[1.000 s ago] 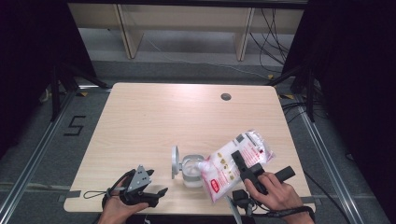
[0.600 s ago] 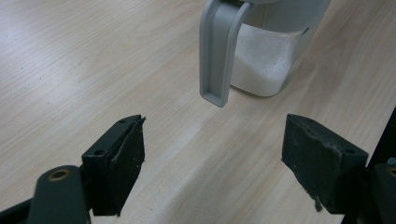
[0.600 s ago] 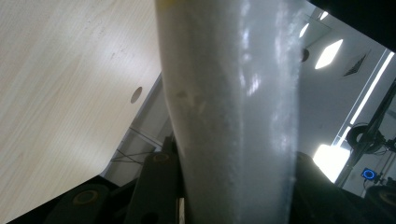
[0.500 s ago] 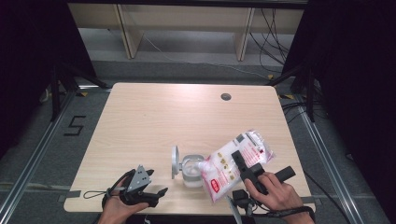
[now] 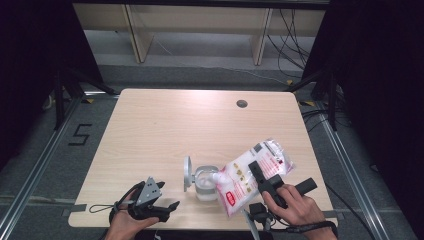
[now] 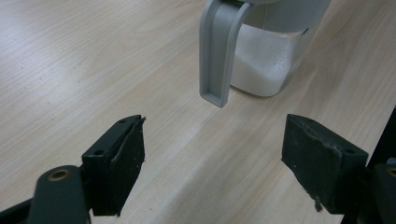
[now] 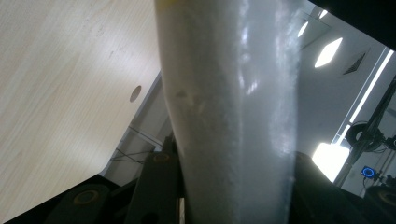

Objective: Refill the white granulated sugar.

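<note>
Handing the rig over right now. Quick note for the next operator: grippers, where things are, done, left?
Right gripper: shut on the bag, tilted with its corner at the mouth of the clear container.
Left gripper: open, nothing between its jaws, low at the table's near edge, facing the container's grey handle.
Done: container partly filled with white grains.
Left: probably finish pouring, set the bag down, close the hinged lid.

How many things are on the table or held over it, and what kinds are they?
Bag of white grains, held tilted in the right gripper: 1
Clear container with white grains inside and a grey lid flipped up: 1
Grippers, counting the left gripper too: 2
Total: 4
</note>
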A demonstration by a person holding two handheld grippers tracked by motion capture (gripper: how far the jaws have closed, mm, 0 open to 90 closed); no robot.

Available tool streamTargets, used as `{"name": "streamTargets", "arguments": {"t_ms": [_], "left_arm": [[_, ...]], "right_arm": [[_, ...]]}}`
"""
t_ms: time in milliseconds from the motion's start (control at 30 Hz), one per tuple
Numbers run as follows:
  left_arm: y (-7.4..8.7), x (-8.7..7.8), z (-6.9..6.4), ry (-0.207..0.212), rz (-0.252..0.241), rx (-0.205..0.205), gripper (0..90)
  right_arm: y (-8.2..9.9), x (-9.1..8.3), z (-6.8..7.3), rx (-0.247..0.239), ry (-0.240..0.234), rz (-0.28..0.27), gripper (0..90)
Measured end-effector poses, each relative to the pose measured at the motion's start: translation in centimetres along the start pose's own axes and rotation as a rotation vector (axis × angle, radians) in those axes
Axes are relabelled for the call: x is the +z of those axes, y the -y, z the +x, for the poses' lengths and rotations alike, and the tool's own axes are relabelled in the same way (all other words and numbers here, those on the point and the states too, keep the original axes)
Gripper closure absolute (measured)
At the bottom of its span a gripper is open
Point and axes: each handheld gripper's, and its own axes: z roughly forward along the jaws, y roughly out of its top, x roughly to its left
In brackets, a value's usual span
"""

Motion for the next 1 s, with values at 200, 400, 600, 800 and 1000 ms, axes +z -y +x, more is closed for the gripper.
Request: {"name": "streamTargets", "arguments": {"t_ms": [200, 400, 600, 800, 1000], "left_arm": [[-0.02, 0.03, -0.08, 0.0, -0.013, -0.014, 21.0], [-0.04, -0.02, -0.01, 0.002, 0.005, 0.003, 21.0], [-0.01, -0.03, -0.04, 0.003, 0.003, -0.004, 20.9], [-0.03, -0.02, -0.01, 0.002, 0.003, 0.001, 21.0], [-0.02, 0.02, 0.01, 0.005, 0.006, 0.001, 21.0]], "right_arm": [[-0.07, 0.12, 0.13, -0.009, -0.001, -0.004, 70.8], [-0.13, 0.08, 0.27, 0.002, -0.004, 0.001, 70.9], [-0.26, 0.17, 0.21, -0.002, -0.007, -0.005, 71.0], [-0.21, 0.15, 0.01, -0.025, 0.001, -0.013, 71.3], [-0.1, 0.04, 0.06, -0.01, -0.001, -0.002, 71.5]]}}
